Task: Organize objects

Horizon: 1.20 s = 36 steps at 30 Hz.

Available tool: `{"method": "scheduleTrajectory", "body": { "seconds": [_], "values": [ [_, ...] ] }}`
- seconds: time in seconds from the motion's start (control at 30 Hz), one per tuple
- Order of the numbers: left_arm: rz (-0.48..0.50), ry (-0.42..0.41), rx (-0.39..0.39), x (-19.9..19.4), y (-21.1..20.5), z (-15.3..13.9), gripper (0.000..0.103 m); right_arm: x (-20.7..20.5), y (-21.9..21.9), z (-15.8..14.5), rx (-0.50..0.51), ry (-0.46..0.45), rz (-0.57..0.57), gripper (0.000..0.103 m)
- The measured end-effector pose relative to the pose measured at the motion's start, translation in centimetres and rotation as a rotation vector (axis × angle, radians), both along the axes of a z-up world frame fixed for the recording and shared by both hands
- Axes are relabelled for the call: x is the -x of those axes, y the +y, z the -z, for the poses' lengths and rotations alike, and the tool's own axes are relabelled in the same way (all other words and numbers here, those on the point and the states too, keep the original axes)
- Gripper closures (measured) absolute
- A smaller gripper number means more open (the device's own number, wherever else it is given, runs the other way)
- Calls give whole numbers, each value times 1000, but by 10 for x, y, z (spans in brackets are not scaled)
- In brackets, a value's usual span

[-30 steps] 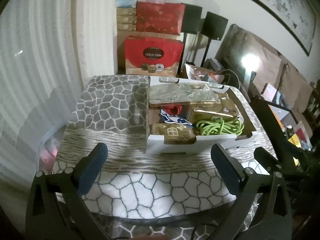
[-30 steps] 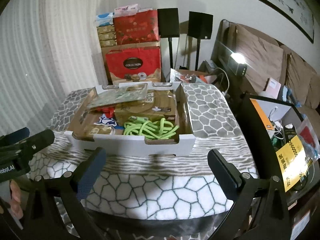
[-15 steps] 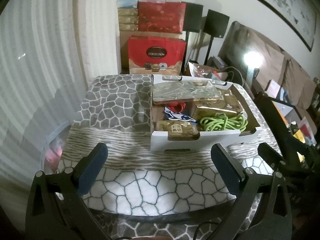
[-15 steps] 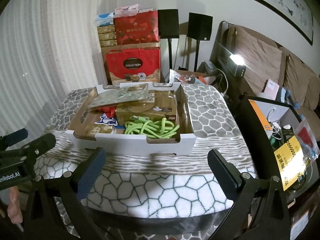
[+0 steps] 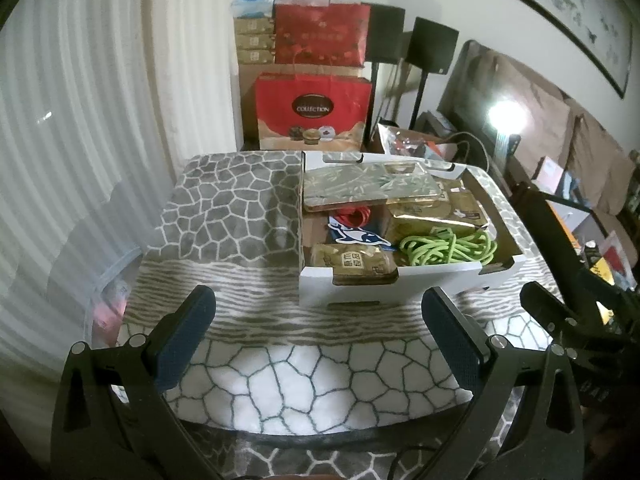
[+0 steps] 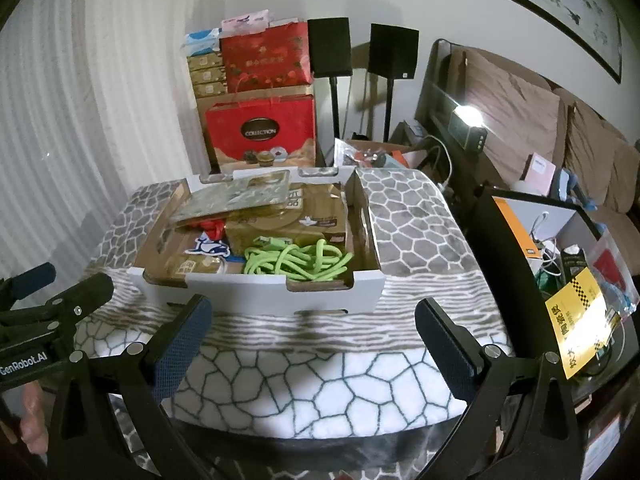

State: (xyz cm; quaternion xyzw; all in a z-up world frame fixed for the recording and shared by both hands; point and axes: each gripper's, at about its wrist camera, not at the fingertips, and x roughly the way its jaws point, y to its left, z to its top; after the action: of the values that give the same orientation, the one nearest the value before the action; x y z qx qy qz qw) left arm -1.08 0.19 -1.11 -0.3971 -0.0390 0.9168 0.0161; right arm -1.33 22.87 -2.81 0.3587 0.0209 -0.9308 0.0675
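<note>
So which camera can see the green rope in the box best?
The right wrist view: the green rope lies nearly centred and close, its loops spread in plain sight. The left wrist view shows the same rope off to the right, partly behind the white box's front wall.

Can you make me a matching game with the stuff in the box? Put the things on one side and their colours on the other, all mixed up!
Things:
1. rope
2. ribbon
3. shark sticker
4. box

Colours:
A. white outside
B. bright green
C. blue and white
D. red

Pairs: 1-B, 2-D, 3-C, 4-A
</note>
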Motion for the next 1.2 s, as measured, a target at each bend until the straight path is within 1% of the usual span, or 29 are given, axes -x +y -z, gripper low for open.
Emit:
{"method": "scheduleTrajectory", "body": {
  "seconds": [0.43,0.73,1.2],
  "values": [
    [14,-9,-11,1,2,2,0,1,-2,1,2,-6,-1,1],
    [5,1,-16,0,0,1,0,1,-2,3,7,0,7,1],
    [9,-6,-20,0,1,3,0,1,-5,5,4,-4,4,1]
  ]
}}
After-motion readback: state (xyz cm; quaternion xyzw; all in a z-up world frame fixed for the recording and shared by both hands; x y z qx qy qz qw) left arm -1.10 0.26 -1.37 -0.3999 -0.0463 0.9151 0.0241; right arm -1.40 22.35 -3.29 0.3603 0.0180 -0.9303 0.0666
